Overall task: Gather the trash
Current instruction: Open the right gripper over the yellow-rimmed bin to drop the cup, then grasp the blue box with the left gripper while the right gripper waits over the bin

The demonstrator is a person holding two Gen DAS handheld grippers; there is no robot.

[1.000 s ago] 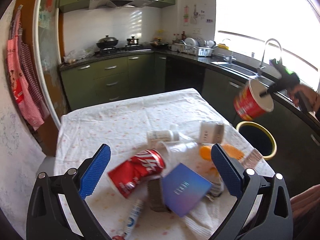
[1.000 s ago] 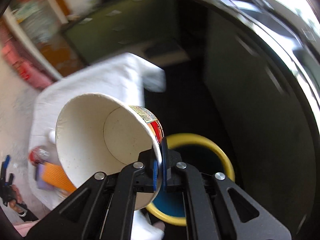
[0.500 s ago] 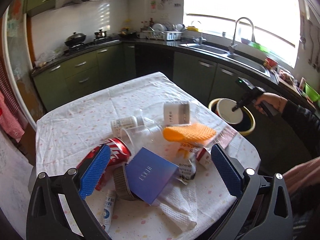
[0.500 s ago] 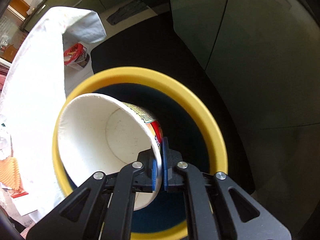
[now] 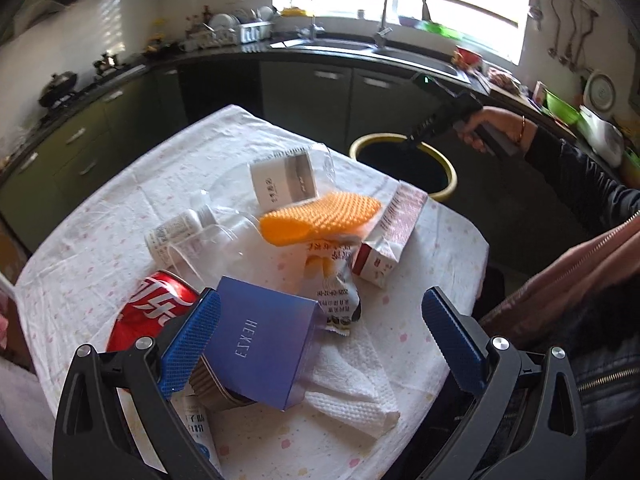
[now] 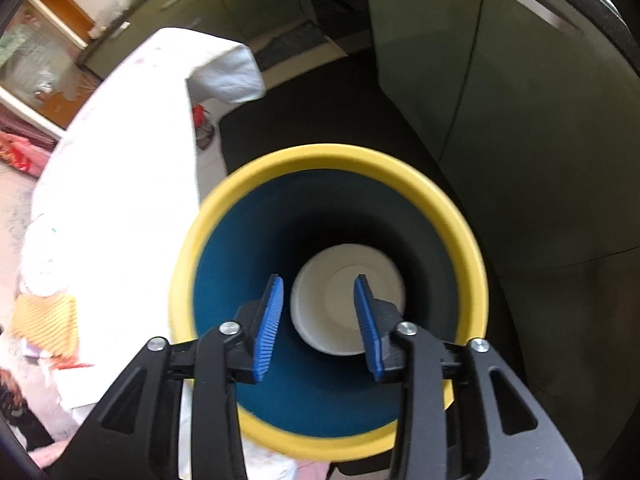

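- My right fingers (image 6: 320,320) hang over the yellow-rimmed bin (image 6: 320,156), which fills the lower middle of the right wrist view. They are opening, with nothing between them; the white cup (image 6: 348,300) lies at the bottom of the bin, well below the pads.
- My left fingers (image 5: 316,348) are spread wide and pinch nothing, tilted down over the litter on the tabletop (image 5: 120,216).
- The blue box (image 5: 260,348) sits in the lower middle of the left wrist view, just beside my left-hand pad and mostly inside the gap. Its long axis runs slantwise, from upper left to lower right.
- Beside it at lower left is the red can (image 5: 152,308), lying on its side. The orange mitt (image 5: 320,216) and the red-and-white carton (image 5: 392,236) lie further up the frame.
- My left hand is plainly the nearer to the pile (the right is off at the bin, upper right of the left view), so I judge the box is its next pick.
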